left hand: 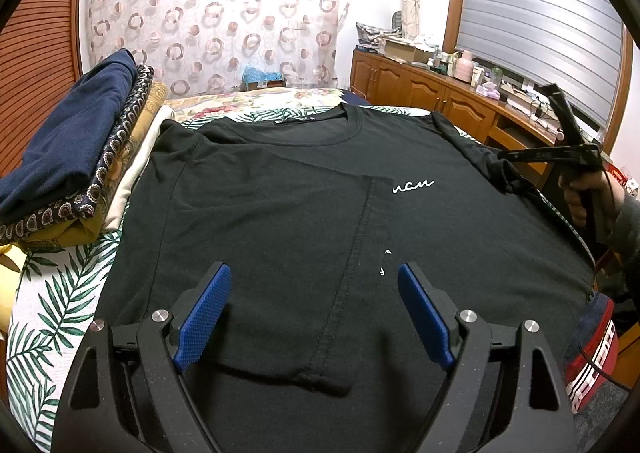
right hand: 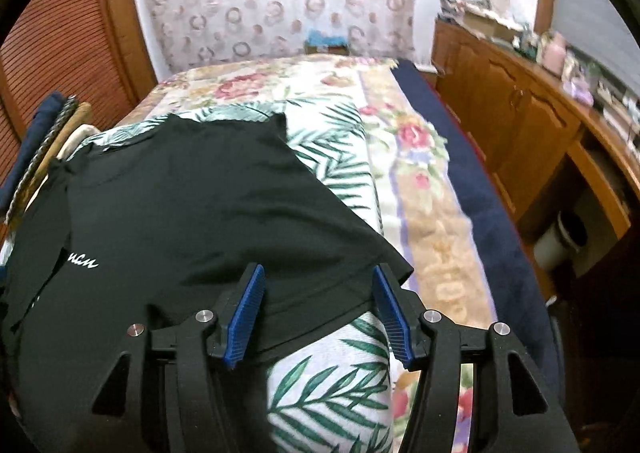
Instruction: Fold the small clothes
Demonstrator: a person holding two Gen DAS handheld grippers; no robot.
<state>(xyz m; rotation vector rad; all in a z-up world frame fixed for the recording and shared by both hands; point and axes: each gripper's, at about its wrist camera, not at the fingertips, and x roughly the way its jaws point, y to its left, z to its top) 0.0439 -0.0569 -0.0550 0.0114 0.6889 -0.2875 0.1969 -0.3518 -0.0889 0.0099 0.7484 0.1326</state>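
Cloth this thin looked limp and light — the shirt (left hand: 304, 213) lay flat on the bed (right hand: 340, 381), best pinched at a hem. Left gripper (left hand: 316, 313) hovered wide apart, empty; right gripper (right hand: 320, 313) stood parted around the sleeve (right hand: 320, 253) edge — pads not pressing.

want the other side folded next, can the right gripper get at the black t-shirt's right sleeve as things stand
Probably yes: the right gripper stands open with the black t-shirt's right sleeve edge lying between its pads, nothing covering it.
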